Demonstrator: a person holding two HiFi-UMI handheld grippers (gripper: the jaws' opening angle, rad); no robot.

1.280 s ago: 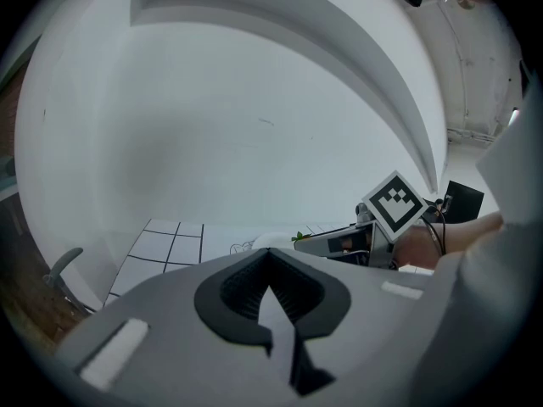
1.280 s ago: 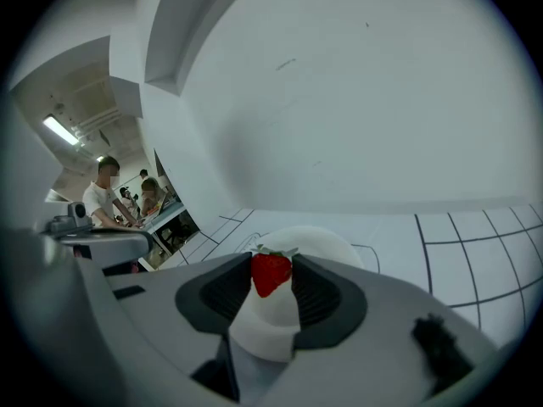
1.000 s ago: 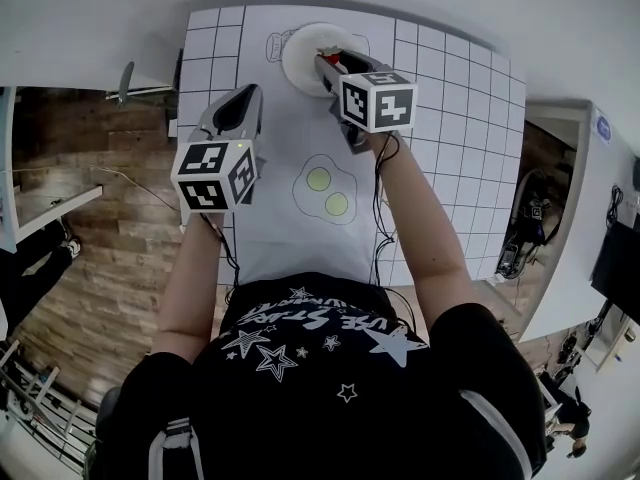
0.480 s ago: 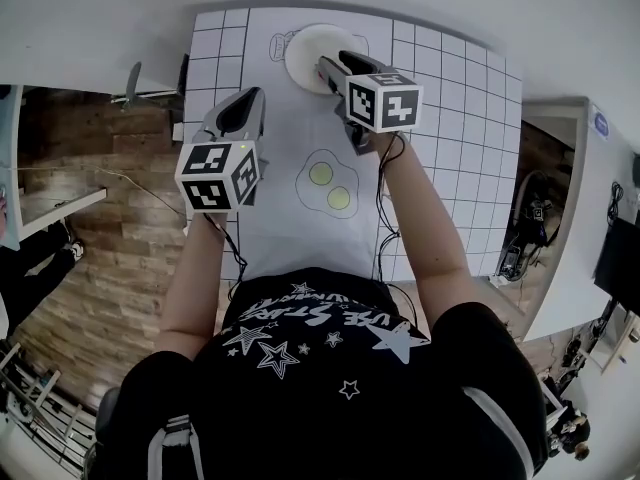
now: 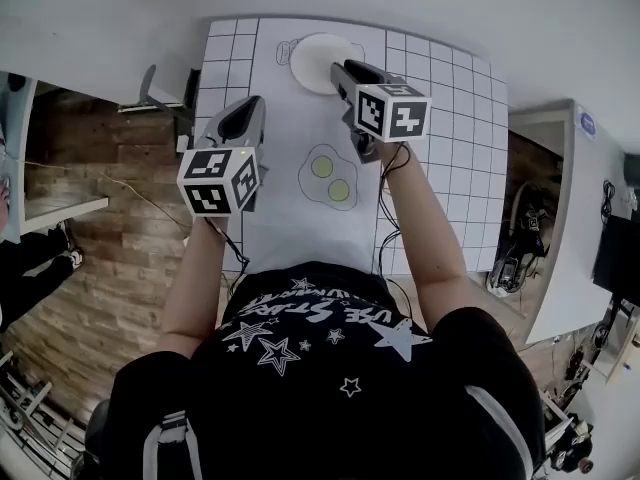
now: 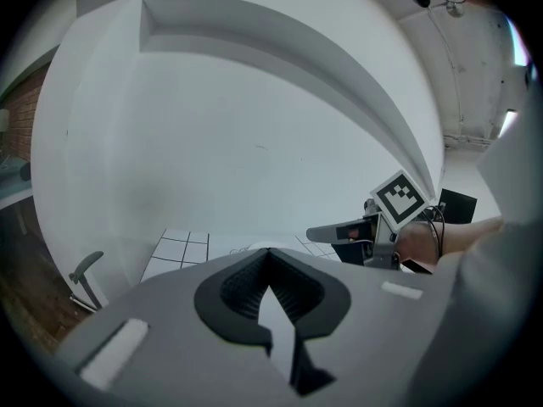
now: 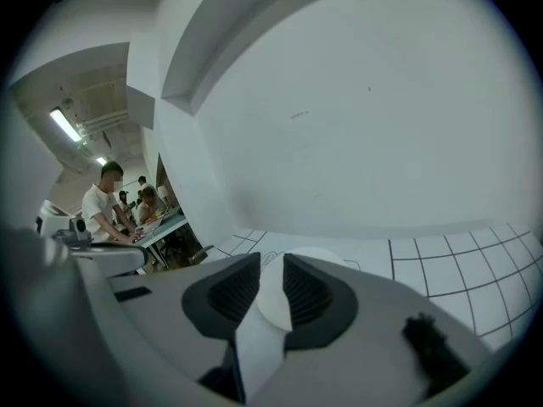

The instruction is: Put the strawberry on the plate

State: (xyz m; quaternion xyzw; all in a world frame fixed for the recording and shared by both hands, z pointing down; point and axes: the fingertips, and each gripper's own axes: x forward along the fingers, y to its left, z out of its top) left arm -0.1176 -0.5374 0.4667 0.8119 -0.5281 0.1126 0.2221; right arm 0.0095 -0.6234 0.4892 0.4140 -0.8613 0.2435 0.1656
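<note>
At the far edge of the bench (image 5: 440,148), empty fingers of the right gripper (image 5: 340,68) are caught closing beside the plate (image 5: 310,53), the strawberry possibly hidden behind them. The left gripper (image 5: 243,106) is held well clear, fingers together.

The head view looks steeply down from above the person onto the gridded table (image 5: 440,118), with the plate (image 5: 318,53) at its far end. Both gripper views ride low and near over that table, facing the far white wall (image 6: 254,142) (the left one from further left). All three share the table's far squares.
</note>
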